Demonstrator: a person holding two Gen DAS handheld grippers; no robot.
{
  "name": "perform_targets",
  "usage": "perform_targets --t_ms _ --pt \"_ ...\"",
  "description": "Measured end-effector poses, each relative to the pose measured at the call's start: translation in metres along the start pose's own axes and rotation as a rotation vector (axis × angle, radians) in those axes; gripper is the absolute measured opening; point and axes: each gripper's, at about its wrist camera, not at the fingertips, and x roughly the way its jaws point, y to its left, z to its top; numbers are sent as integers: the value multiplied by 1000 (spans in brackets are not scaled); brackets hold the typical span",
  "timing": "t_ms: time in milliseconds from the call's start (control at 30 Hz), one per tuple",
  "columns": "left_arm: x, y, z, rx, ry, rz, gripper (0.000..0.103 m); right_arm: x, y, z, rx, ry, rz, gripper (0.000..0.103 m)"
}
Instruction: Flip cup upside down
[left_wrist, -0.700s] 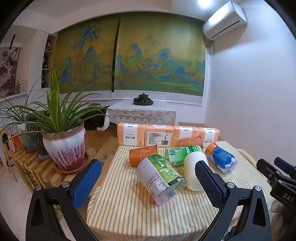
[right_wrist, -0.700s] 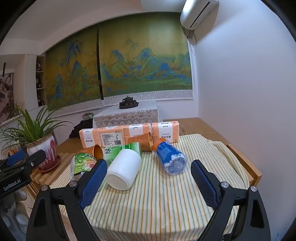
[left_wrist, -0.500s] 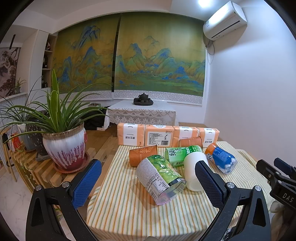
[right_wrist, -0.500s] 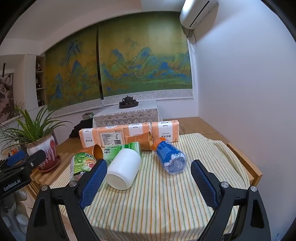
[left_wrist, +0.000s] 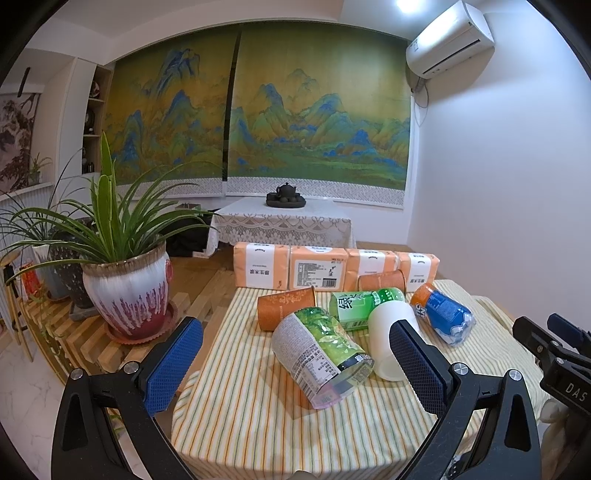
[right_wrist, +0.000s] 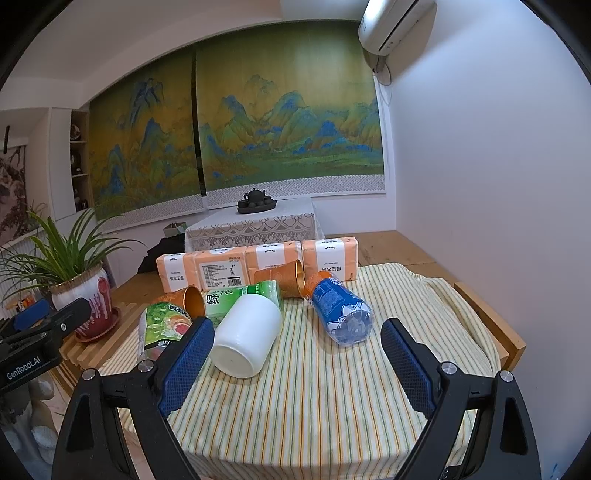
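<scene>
A white cup (left_wrist: 391, 328) (right_wrist: 247, 336) lies on its side on the striped tablecloth (left_wrist: 258, 413), its flat bottom towards me in the right wrist view. Two orange paper cups (left_wrist: 286, 306) (left_wrist: 382, 280) also lie on their sides behind it. My left gripper (left_wrist: 295, 350) hangs open over the near table edge, short of a green-labelled clear cup (left_wrist: 317, 354) that is tipped over. My right gripper (right_wrist: 297, 347) is open too, with the white cup just ahead of its left finger. Neither gripper touches anything.
A green bottle (right_wrist: 240, 297) and a blue-labelled bottle (right_wrist: 340, 310) lie among the cups. Several orange tissue packs (right_wrist: 258, 264) line the far edge. A potted plant (left_wrist: 127, 291) stands on a slatted bench to the left. A white wall is at the right.
</scene>
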Motion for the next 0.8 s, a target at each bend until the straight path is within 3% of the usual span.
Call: perform_targets --t_ms 500,800 --pt "18 4 -4 -11 36 -6 102 22 -11 3 -20 17 -11 89" --pt "25 9 -8 -13 57 1 102 67 -41 11 1 69 -16 89"
